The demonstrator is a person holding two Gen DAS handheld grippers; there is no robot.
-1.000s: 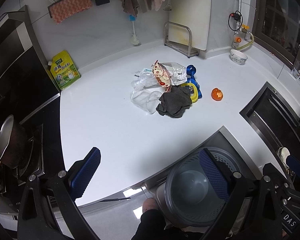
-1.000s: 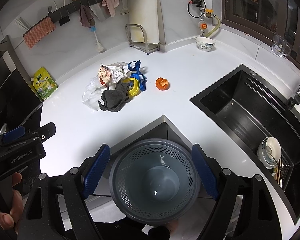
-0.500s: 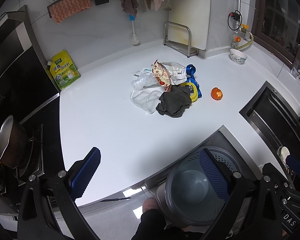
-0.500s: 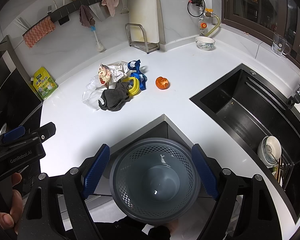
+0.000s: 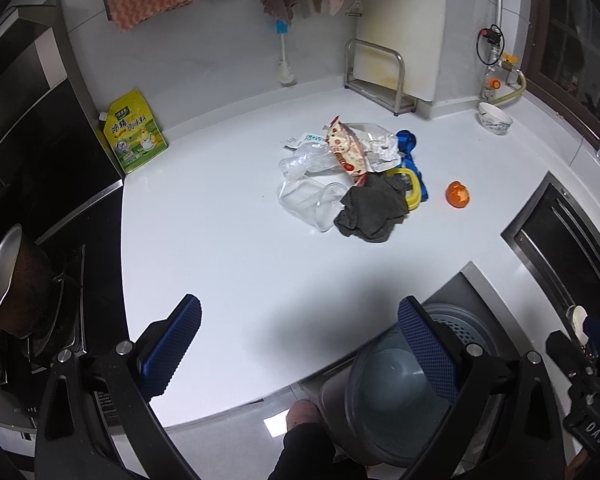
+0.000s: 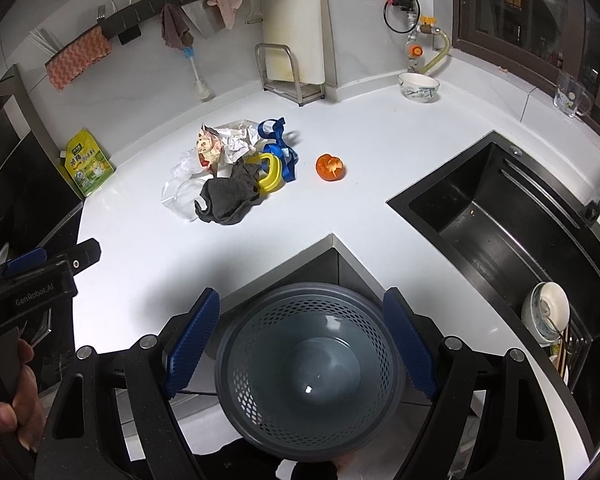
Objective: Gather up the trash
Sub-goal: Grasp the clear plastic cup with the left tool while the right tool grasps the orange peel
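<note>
You are holding your left gripper point(image 5: 300, 344) and right gripper point(image 6: 302, 344) wide apart, gripping nothing; the trash pile point(image 6: 232, 168) is lying well ahead, the bin point(image 6: 308, 372) beneath the right one.

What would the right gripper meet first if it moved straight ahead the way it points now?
Probably the grey basket: it sits directly between the open fingers of the right gripper, below them. Depth is unclear, so it might pass above the rim toward the white counter.
</note>
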